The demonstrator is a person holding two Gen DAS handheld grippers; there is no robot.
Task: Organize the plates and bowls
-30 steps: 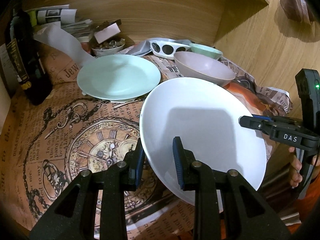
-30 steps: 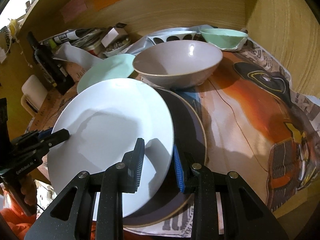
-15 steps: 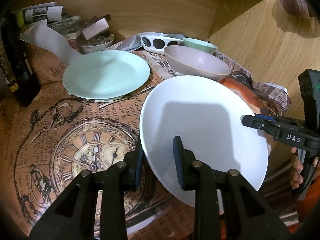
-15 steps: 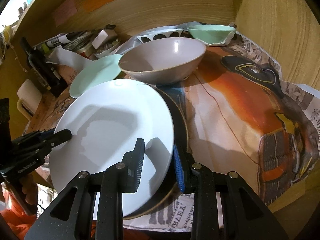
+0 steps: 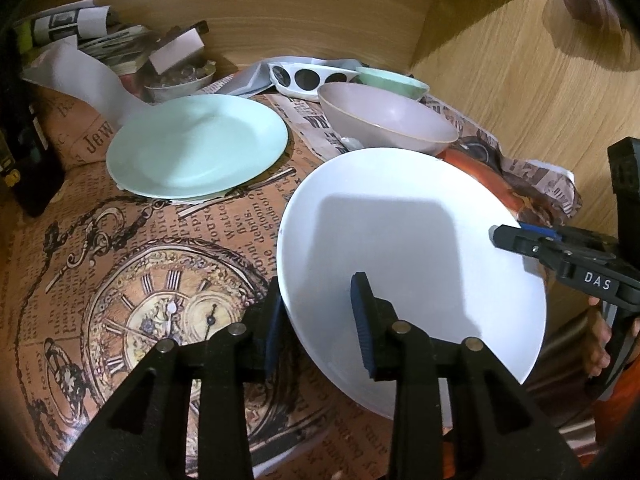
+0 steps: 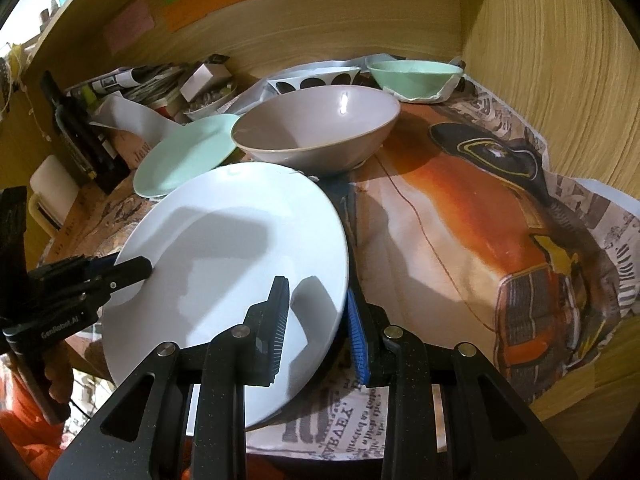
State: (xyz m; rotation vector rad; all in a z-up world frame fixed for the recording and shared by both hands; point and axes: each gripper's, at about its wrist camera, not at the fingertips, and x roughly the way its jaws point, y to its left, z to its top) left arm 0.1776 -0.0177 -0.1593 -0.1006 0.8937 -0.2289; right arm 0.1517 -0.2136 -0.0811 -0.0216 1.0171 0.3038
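held white plate (image 5: 400,220) tilted over the surface (image 5: 160,240), just beside the pink bowl (image 5: 392,120). right tongs (image 6: 316,320) clenched on its rim; left tongs (image 5: 318,320) just eased apart, rim between, unpressed. risked sagging from one grip and clipping the bowl.

The white plate (image 5: 412,240) covers whatever lies under it, and its near rim is lost behind the left gripper (image 5: 316,320). In the right wrist view the plate's lower rim passes behind the right gripper (image 6: 316,316). The green plate (image 6: 184,156) is partly hidden there by the grey bowl (image 6: 316,136). The small dish (image 5: 180,82) holds bits too small to tell. The dark bottle (image 5: 24,152) is cut off at the left edge.
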